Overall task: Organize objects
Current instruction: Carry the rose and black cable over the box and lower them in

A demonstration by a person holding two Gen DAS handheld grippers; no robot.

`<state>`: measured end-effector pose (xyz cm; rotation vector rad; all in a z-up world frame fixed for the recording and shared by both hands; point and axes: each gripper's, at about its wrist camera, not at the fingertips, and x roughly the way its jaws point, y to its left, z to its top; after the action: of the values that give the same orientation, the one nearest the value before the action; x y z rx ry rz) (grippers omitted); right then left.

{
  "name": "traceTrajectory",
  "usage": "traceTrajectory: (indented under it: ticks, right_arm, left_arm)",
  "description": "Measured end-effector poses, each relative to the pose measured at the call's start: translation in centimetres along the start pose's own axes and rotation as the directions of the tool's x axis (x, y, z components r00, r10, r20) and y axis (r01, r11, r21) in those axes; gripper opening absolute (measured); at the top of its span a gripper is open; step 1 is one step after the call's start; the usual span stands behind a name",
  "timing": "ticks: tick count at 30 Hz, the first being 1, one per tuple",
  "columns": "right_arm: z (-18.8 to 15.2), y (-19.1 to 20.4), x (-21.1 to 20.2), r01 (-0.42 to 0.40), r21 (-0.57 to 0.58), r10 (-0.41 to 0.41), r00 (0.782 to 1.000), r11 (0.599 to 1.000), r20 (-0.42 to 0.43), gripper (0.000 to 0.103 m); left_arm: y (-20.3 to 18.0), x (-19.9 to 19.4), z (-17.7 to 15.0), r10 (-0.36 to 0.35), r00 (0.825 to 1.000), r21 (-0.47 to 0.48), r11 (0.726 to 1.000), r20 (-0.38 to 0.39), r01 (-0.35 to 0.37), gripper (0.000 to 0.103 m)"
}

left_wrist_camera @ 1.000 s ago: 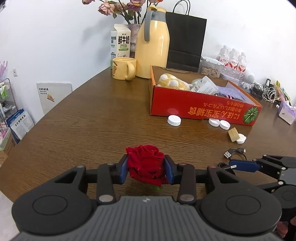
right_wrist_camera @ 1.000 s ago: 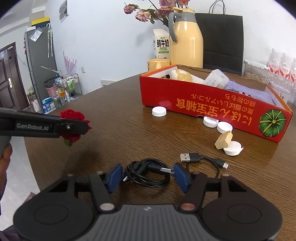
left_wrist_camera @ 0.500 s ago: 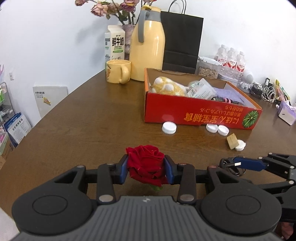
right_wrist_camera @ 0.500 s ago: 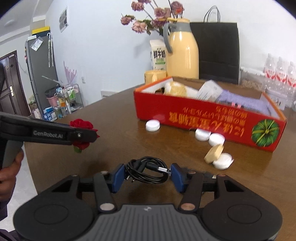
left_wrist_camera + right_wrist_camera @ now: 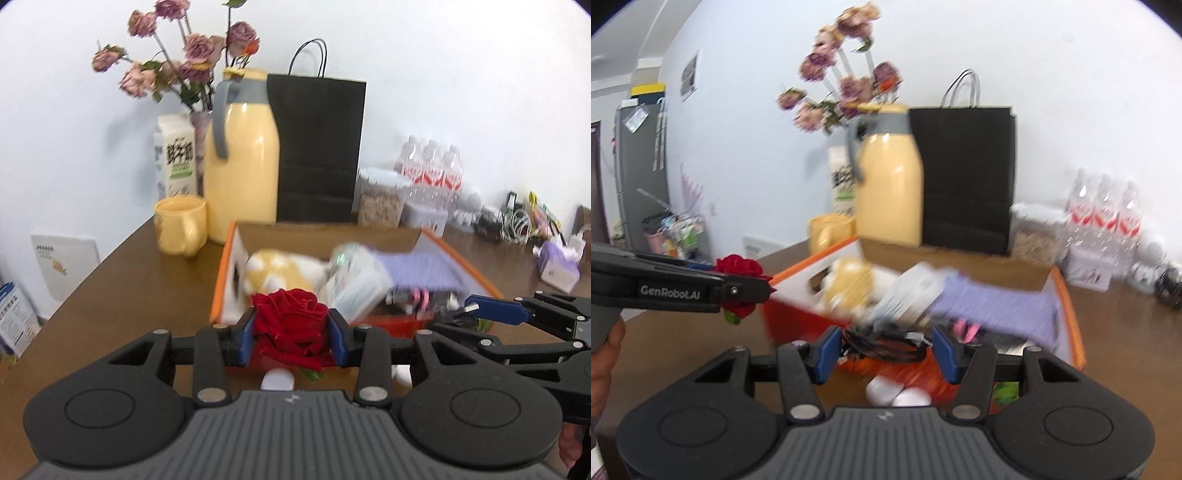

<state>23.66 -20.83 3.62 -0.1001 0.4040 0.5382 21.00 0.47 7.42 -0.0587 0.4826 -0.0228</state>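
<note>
My left claw [image 5: 291, 338] clamps red rose [image 5: 290, 325]; right claw [image 5: 884, 349] holds coiled black cable [image 5: 882, 345]. Red box [image 5: 1067, 314] frame centre: carry both over rim, release low, gently.

A box [image 5: 476, 275] sits on the table [image 5: 122, 291], with a mug [image 5: 181, 230], jug [image 5: 242, 162] and bag [image 5: 317, 147] behind it. Water bottles [image 5: 430, 173] stand by the table's far right edge.

Brown wood table [image 5: 122, 280] w/ red box [image 5: 221, 280], mug [image 5: 181, 230], flask [image 5: 242, 158].
</note>
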Motion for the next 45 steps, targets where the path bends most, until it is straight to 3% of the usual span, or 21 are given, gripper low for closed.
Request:
traceTrajectory:
  ticks: [1,3,9,13,16,18,22,26,31,33,36,45]
  right_arm:
    - [0.5,-0.6,0.5,0.011,0.002,-0.011,1.0,1.0,0.009,0.053]
    - [1.5,-1.8,1.5,0.027,0.011,-0.027,0.999,1.0,0.022,0.032]
    - [3.5,-4.6,4.4,0.066,0.056,-0.068,0.997,0.996,0.034,0.031]
    - [3.0,-6.2,4.7,0.078,0.094,-0.081,0.996,0.992,0.027,0.032]
    - [1.9,-7.1,4.0,0.094,0.126,-0.094,0.996,0.988,-0.005,0.04]
    - [0.7,-7.2,3.0,0.091,0.131,-0.088,0.996,0.987,-0.031,0.064]
    - [-2.4,-6.4,1.4,0.088,0.113,-0.074,0.99,0.99,-0.116,0.066]
    - [-4.7,-5.6,1.7,0.074,0.114,-0.049,0.977,0.991,-0.206,0.055]
    - [-5.6,-5.5,3.1,0.06,0.144,-0.022,0.967,0.988,-0.253,0.054]
    - [-6.0,-5.7,3.7,0.063,0.159,-0.017,0.961,0.985,-0.278,0.044]
    - [-6.2,-5.3,3.5,0.053,0.155,-0.01,0.963,0.987,-0.268,0.028]
    - [-4.9,-4.8,1.5,0.048,0.145,-0.021,0.982,0.988,-0.186,0.028]
  left_arm:
    - [-0.2,0.5,0.6,-0.004,1.0,0.001,1.0,0.008,0.004,0.04]
    - [-0.8,1.7,1.8,-0.005,1.0,0.008,1.0,0.023,0.005,0.04]
    - [-1.9,5.6,4.4,-0.006,0.999,-0.001,1.0,0.034,0.006,0.041]
    - [-1.7,7.0,4.3,-0.01,1.0,-0.015,1.0,0.01,0.01,0.041]
    - [-1.3,7.2,3.6,-0.018,1.0,-0.022,1.0,-0.003,0.018,0.041]
    - [-1.0,6.6,2.9,-0.021,1.0,-0.013,1.0,-0.005,0.021,0.041]
    - [-0.3,5.5,1.4,-0.02,1.0,-0.001,1.0,-0.023,0.02,0.041]
    - [0.4,4.8,0.4,-0.011,0.999,-0.004,1.0,-0.043,0.011,0.041]
    - [0.9,3.9,-0.2,-0.01,0.999,-0.023,1.0,-0.05,0.009,0.041]
    - [1.0,3.7,-0.3,-0.011,0.999,-0.027,1.0,-0.051,0.01,0.041]
    - [1.0,3.4,-0.3,-0.016,0.999,-0.027,1.0,-0.05,0.014,0.041]
    - [0.8,2.5,0.0,-0.027,0.999,-0.023,0.999,-0.028,0.026,0.041]
